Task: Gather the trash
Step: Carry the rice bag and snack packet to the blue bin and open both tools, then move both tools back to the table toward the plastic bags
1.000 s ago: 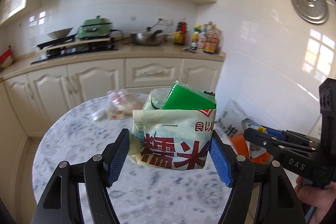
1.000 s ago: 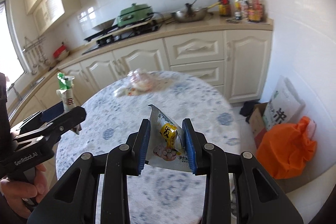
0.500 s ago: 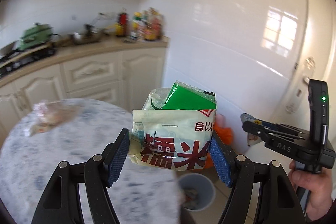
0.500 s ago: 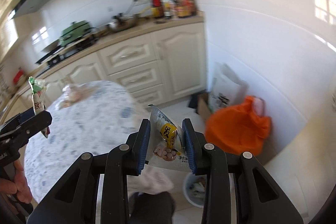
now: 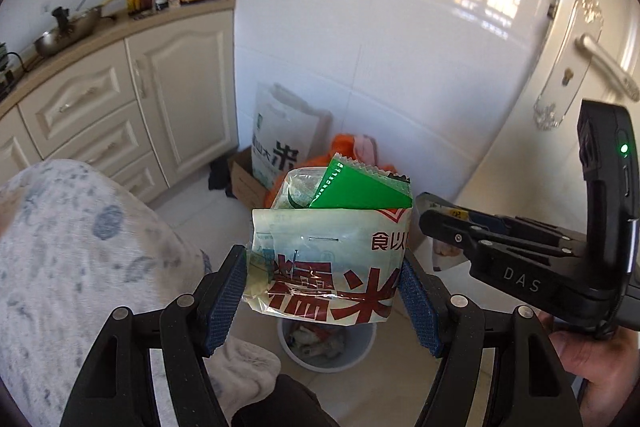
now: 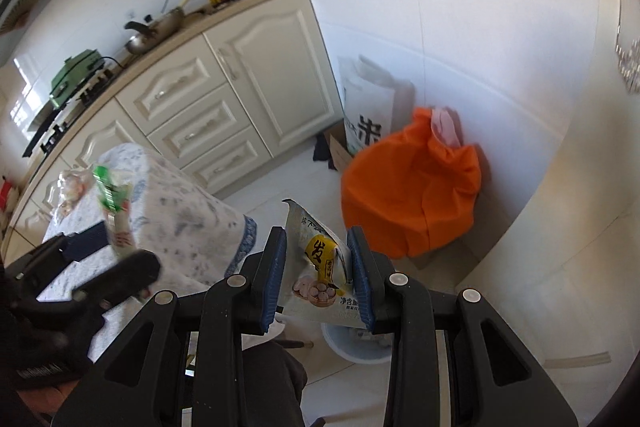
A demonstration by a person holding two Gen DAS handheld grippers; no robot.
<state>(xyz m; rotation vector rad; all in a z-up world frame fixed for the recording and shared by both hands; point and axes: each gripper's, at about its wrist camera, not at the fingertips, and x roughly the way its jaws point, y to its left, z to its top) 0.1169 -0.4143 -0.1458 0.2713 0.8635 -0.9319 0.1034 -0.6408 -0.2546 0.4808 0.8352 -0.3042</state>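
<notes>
Trash is in both your grippers and none has dropped yet. Your left gripper (image 5: 322, 291) clamps the rice bag (image 5: 326, 267), stuffed with a green packet (image 5: 360, 187), directly above the bin (image 5: 328, 343) on the floor. Your right gripper (image 6: 318, 275) pinches the snack wrapper (image 6: 320, 267) in narrow jaws over the bin (image 6: 360, 345) too. Both point steeply downward beside the counter (image 5: 60, 267) edge; releasing is what remains, plus a wrapper (image 6: 70, 187) lying near the counter's far edge.

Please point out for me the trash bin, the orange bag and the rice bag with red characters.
trash bin (image 5: 362, 357), left wrist view, on its rim at the right.
orange bag (image 6: 412, 195), right wrist view, middle of its side.
rice bag (image 5: 328, 267), left wrist view, on its printed front.
</notes>
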